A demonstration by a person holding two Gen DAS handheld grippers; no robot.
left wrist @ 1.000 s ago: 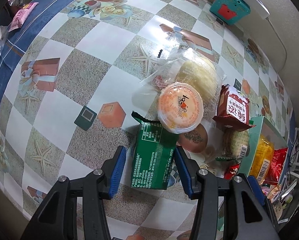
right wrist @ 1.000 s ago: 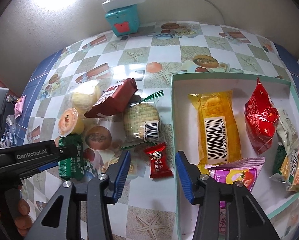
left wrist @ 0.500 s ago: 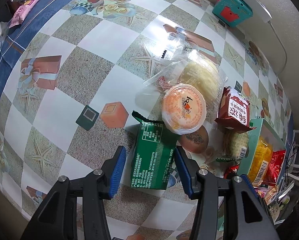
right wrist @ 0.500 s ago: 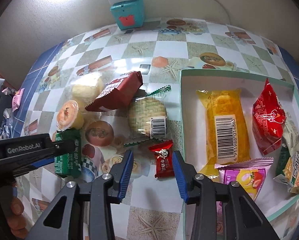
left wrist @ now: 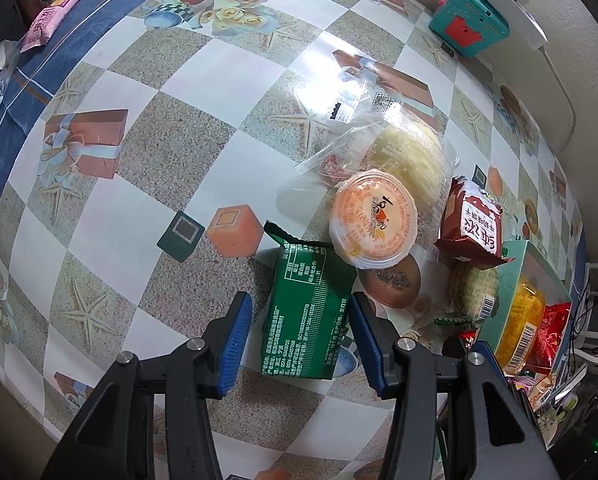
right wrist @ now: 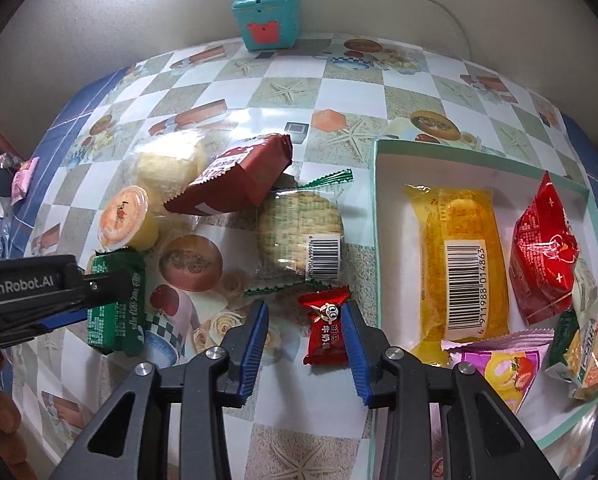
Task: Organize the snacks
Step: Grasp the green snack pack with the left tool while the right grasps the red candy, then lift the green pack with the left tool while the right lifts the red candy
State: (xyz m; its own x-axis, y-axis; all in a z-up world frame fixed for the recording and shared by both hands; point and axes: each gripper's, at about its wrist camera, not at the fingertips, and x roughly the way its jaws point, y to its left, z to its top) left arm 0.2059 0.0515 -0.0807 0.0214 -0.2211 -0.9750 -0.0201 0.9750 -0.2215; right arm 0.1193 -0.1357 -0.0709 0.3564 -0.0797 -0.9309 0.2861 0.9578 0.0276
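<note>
Two blue-padded fingers of the left gripper (left wrist: 301, 330) straddle the green snack packet (left wrist: 309, 312) lying on the counter (left wrist: 111, 200), with gaps on both sides, just below the orange jelly cup (left wrist: 373, 224).

From the right wrist, the right gripper (right wrist: 305, 328) is closing around the small red candy (right wrist: 326, 330); one pad touches it, beside the teal box (right wrist: 377, 216).

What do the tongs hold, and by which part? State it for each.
Nothing is gripped yet. The left tongs straddle the green packet, pads clear. The right tongs are closing around the small red candy; one pad touches its edge.
</note>
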